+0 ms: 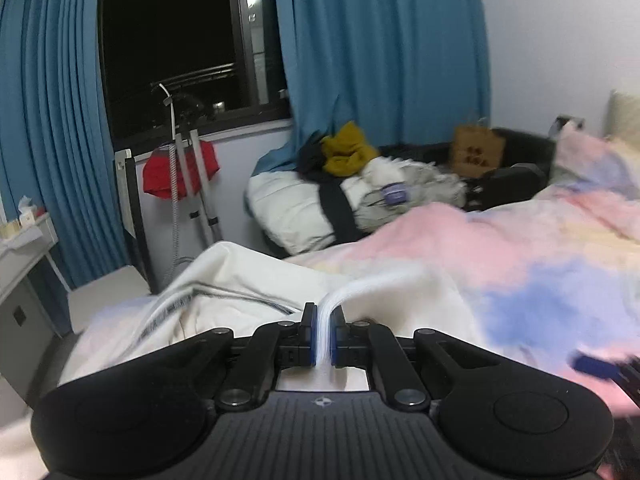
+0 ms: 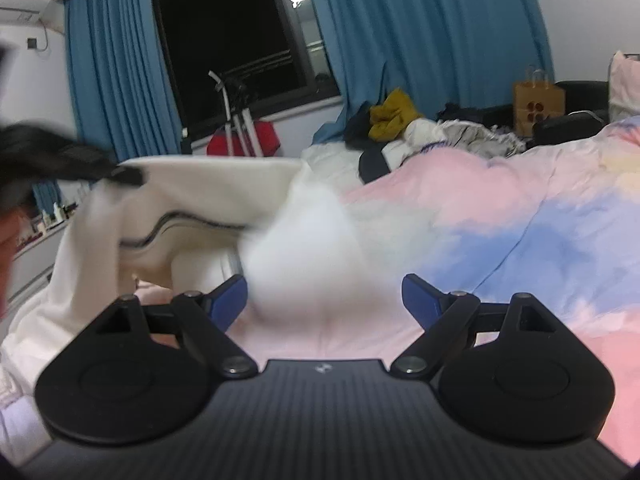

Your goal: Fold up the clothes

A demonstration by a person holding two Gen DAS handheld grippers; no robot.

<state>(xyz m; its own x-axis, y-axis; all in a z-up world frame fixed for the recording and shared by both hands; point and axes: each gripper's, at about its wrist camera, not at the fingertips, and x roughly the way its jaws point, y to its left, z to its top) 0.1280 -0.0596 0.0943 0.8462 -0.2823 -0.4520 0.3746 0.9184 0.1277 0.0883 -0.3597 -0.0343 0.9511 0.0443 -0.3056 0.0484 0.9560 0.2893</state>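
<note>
A cream-white garment [image 1: 248, 276] with thin dark stripes lies across the pastel pink and blue bedspread [image 1: 520, 264]. My left gripper [image 1: 324, 336] is shut on a bunched white edge of it, which streams out between the blue pads. In the right wrist view the same garment [image 2: 208, 192] hangs lifted at the left, where the left gripper [image 2: 124, 176] holds its edge. My right gripper [image 2: 324, 296] stands open over the bedspread [image 2: 540, 240]. A blurred white fold [image 2: 304, 252] sits between and just ahead of its fingers. The right gripper's blue pad [image 1: 596, 364] shows blurred at lower right.
A heap of clothes with a mustard piece [image 1: 348, 152] and a white pillow [image 1: 288, 208] lies at the bed's far side. A brown paper bag [image 1: 476, 152] stands behind it. Blue curtains [image 1: 380, 40], a dark window, a stand with a red item [image 1: 180, 176] and a white desk [image 1: 24, 248] are on the left.
</note>
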